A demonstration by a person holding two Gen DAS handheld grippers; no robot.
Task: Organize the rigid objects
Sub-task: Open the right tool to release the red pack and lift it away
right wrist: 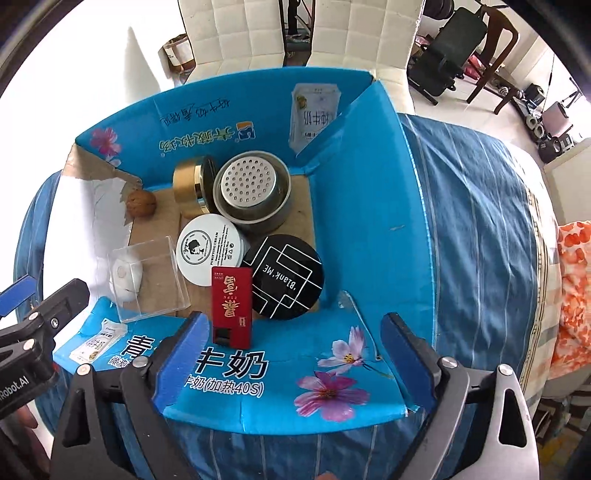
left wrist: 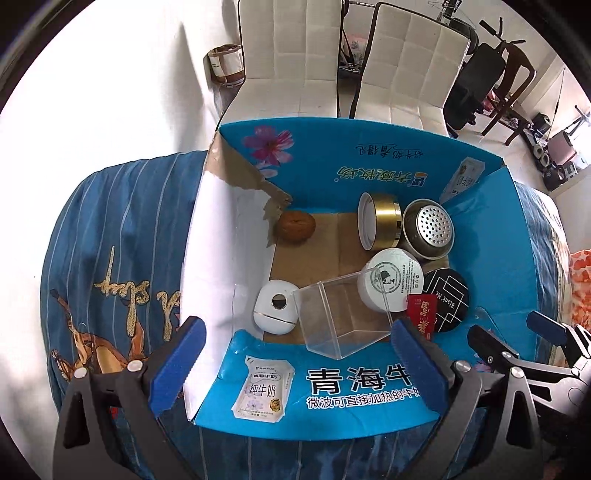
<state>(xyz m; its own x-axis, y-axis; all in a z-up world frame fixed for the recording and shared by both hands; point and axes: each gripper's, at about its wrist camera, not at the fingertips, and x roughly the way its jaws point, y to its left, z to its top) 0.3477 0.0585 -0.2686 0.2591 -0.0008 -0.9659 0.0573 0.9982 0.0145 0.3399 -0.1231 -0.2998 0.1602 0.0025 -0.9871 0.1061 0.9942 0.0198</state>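
An open blue milk carton box [left wrist: 369, 173] [right wrist: 369, 155] holds several rigid objects: a walnut [left wrist: 296, 226] [right wrist: 141, 203], a gold tin [left wrist: 384, 219] [right wrist: 188, 181], a perforated steel strainer [left wrist: 434, 227] [right wrist: 251, 184], a white cream jar [left wrist: 393, 280] [right wrist: 208, 249], a black round compact [left wrist: 448, 295] [right wrist: 284, 277], a red card case [left wrist: 421, 317] [right wrist: 231, 306], a clear plastic box [left wrist: 341, 317] [right wrist: 151, 277] and a white oval device [left wrist: 275, 312] [right wrist: 127, 275]. My left gripper [left wrist: 299, 354] is open and empty above the box's near flap. My right gripper [right wrist: 295, 350] is open and empty above the near flap too.
The box stands on a blue striped cloth [left wrist: 122, 229] [right wrist: 480, 206]. Two white chairs [left wrist: 291, 55] [right wrist: 354, 29] stand behind it. An orange patterned cloth [right wrist: 574, 295] lies at the right. Each gripper shows at the edge of the other's view.
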